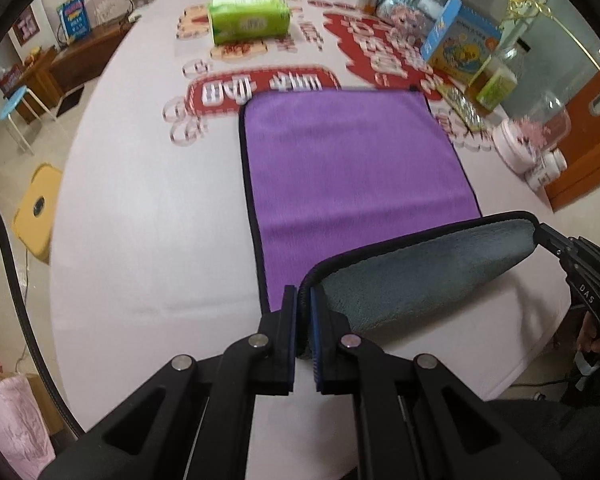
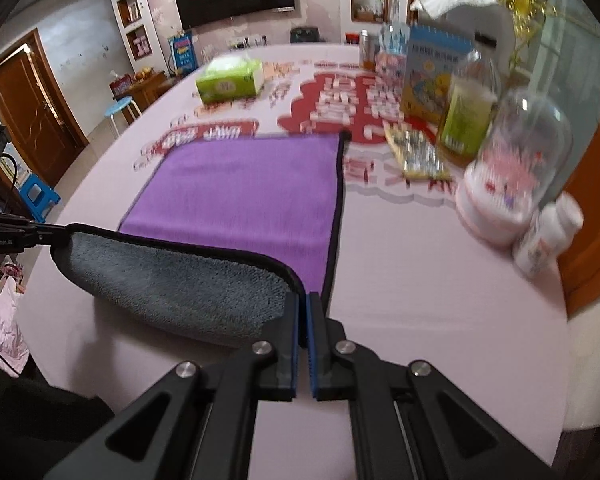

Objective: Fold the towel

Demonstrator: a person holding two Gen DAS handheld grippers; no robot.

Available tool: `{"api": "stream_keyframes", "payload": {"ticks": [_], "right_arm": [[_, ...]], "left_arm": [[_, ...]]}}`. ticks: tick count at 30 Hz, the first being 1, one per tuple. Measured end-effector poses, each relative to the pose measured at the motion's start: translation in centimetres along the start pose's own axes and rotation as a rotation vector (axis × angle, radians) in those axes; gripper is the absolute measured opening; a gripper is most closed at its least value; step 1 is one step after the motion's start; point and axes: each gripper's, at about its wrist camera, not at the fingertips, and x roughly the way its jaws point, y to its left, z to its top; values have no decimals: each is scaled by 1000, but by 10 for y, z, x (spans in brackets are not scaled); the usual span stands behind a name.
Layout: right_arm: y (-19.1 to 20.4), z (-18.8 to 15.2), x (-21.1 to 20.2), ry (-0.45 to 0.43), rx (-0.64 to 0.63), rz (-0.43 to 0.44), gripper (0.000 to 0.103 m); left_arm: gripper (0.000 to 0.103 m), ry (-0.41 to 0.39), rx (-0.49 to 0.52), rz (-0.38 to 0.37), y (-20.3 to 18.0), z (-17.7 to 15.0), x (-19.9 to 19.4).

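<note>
The purple towel (image 1: 348,160) lies on the pink tabletop (image 1: 140,200), with its far part flat and its near edge lifted, so that the grey underside (image 1: 420,276) is turned up and hangs in a curve between the two grippers. The left gripper (image 1: 303,300) has its fingers (image 1: 288,320) almost closed, and the near left corner of the towel with its black border is pinched between the blue pads. The right gripper (image 2: 303,304) does the same at the near right corner, its fingers (image 2: 316,320) pressed together on the black hem. In the left wrist view the right gripper is at about 3 o'clock, holding the other end of the raised edge; in the right wrist view the left gripper (image 2: 40,234) comes in at about 9 o'clock. The far edge of the towel touches the red printed letters on the tabletop. A green tissue box (image 1: 250,18) stands well beyond the towel, at about 11 o'clock in the left wrist view. At 1 to 3 o'clock in the right wrist view stand a blue calendar (image 2: 432,76), a jar with yellow-green content (image 2: 466,120), a glass dome (image 2: 512,168) on a pink base and a small white bottle (image 2: 548,234), all apart from the towel. Both views are slightly blurred.
</note>
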Motion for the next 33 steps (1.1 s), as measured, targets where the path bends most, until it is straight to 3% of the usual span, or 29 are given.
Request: {"api": "stream_keyframes", "payload": {"ticks": [10, 17, 24, 33], "right_arm": [[-8, 69, -4, -155, -22, -13, 3], [2, 102, 17, -270, -82, -126, 3], [13, 117, 53, -315, -122, -254, 3], [11, 116, 94, -321, -124, -269, 3]], "left_arm": [[4, -190, -45, 36, 17, 62, -28], [4, -325, -130, 71, 26, 94, -19], [4, -334, -172, 125, 30, 120, 16], [4, -306, -210, 154, 35, 136, 58]]}}
